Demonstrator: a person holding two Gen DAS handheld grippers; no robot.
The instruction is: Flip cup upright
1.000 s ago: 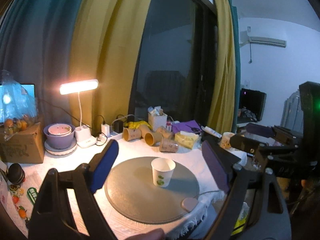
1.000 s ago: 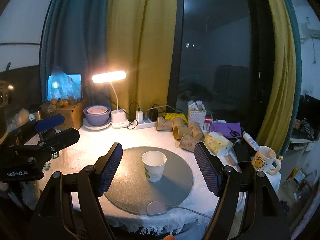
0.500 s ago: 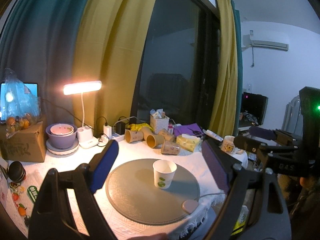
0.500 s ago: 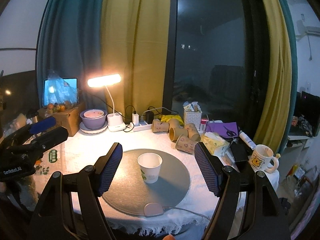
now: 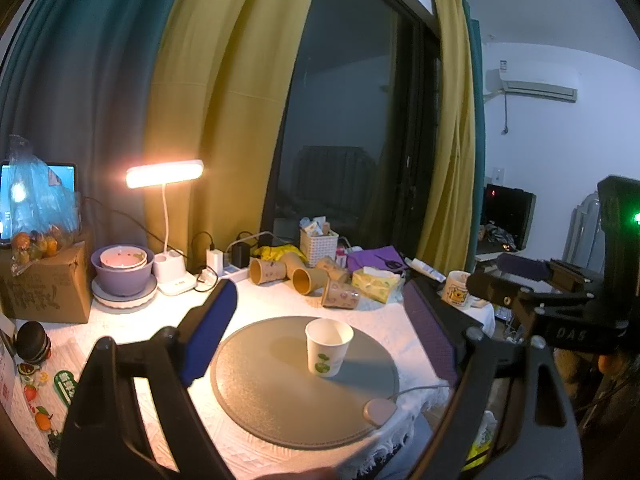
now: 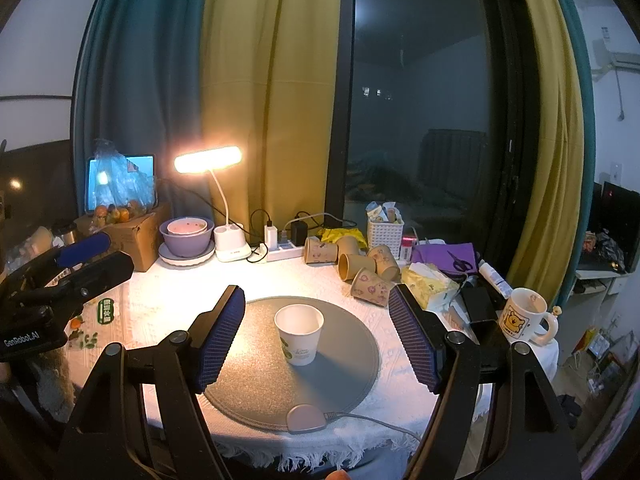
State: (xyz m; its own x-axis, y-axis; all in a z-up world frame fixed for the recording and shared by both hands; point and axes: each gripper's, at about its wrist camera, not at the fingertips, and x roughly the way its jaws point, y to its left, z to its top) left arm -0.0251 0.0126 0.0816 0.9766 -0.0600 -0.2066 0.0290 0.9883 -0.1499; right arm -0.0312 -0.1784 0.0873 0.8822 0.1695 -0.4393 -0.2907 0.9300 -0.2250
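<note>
A white paper cup (image 5: 328, 347) with a green print stands upright, mouth up, on a round grey mat (image 5: 280, 396); it also shows in the right wrist view (image 6: 299, 334) on the mat (image 6: 340, 376). My left gripper (image 5: 320, 332) is open and empty, held back above the table's near edge. My right gripper (image 6: 316, 336) is open and empty, also held back from the cup. Each gripper shows at the edge of the other's view.
Several brown paper cups (image 6: 360, 268) lie on their sides behind the mat. A lit desk lamp (image 6: 224, 216), purple bowl (image 6: 186, 236), power strip, tissue pack (image 6: 428, 284), bear mug (image 6: 524, 316) and cardboard box (image 5: 44, 280) ring the white tablecloth.
Both grippers have drawn back and up a little from the table. The cup stands still on the mat.
</note>
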